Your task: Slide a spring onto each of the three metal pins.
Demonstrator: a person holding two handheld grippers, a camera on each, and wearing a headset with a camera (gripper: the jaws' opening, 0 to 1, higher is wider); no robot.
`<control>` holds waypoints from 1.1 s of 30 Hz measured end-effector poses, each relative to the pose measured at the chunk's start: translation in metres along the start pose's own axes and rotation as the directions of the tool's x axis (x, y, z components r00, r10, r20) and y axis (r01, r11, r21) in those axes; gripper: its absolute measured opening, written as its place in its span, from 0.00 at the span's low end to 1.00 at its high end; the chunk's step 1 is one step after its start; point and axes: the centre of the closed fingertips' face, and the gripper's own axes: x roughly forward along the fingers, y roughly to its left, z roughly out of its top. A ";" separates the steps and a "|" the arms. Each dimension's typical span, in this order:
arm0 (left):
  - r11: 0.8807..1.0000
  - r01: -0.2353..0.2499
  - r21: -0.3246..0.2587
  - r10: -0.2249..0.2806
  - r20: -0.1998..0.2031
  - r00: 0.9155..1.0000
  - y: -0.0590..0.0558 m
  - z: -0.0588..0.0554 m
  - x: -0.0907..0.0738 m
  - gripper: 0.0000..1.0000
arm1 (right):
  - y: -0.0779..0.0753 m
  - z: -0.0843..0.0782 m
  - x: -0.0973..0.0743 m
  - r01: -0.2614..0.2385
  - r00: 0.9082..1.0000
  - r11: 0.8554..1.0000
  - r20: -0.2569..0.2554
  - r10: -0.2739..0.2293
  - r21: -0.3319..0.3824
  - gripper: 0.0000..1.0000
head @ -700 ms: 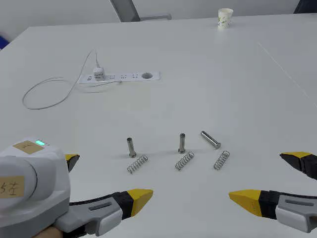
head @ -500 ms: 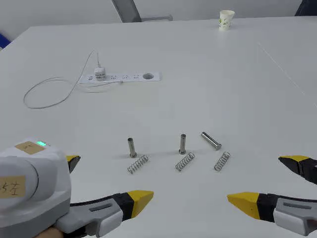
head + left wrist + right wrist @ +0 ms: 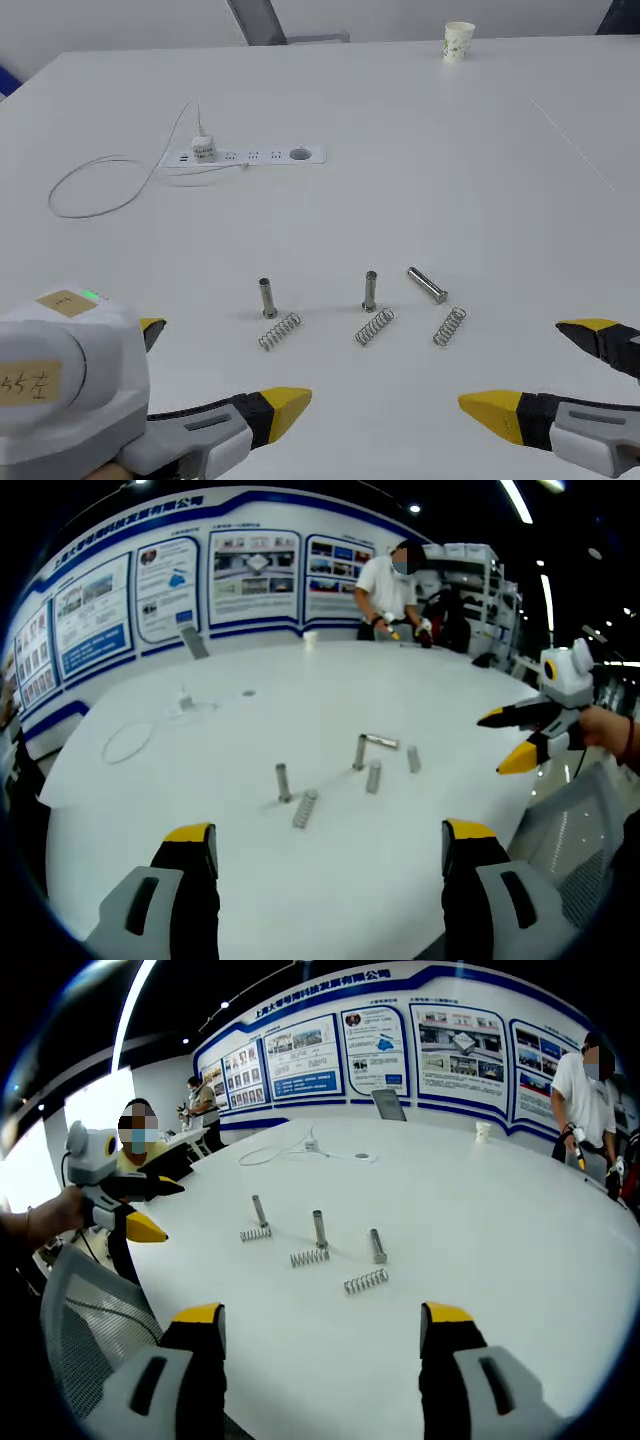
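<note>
Evidently nothing is fitted yet: springs (image 3: pixel 278 331) are laid beside the pins (image 3: pixel 267 298), one pin (image 3: pixel 426 284) toppled; left gripper (image 3: pixel 330 832) and right gripper (image 3: pixel 322 1312) are held spread, empty.

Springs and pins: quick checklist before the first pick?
1. Left gripper open, empty: ok.
2. Right gripper open, empty: ok.
3. Left coiled steel spring, middle spring and right spring lie loose on the white table, none on a pin: ok.
4. Left short metal pin and middle pin stand upright: ok.
5. Right pin lies on its side: not ok.
</note>
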 end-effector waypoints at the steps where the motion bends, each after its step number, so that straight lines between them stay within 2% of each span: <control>1: 1.000 -0.002 -0.001 0.002 -0.001 1.000 0.000 0.000 0.000 0.95 | -0.001 0.000 0.000 0.002 1.000 1.000 0.002 -0.002 0.000 0.80; 14: 1.000 -0.011 -0.006 0.011 0.004 1.000 0.004 0.001 0.001 0.96 | -0.005 0.002 -0.001 0.006 1.000 1.000 0.006 -0.006 0.012 0.77; 21: 1.000 -0.011 -0.008 0.011 0.002 1.000 0.005 -0.001 0.002 0.96 | -0.009 0.005 0.006 0.008 1.000 1.000 -0.003 -0.008 0.005 0.76; 28: 1.000 -0.009 -0.011 0.009 -0.003 1.000 0.005 -0.003 0.003 0.96 | -0.014 0.006 0.018 -0.006 0.999 1.000 -0.038 0.005 -0.010 0.74; 33: 1.000 -0.007 -0.008 0.007 -0.003 1.000 0.004 -0.003 0.003 0.96 | -0.020 0.010 0.027 -0.013 0.999 1.000 -0.041 0.013 -0.015 0.74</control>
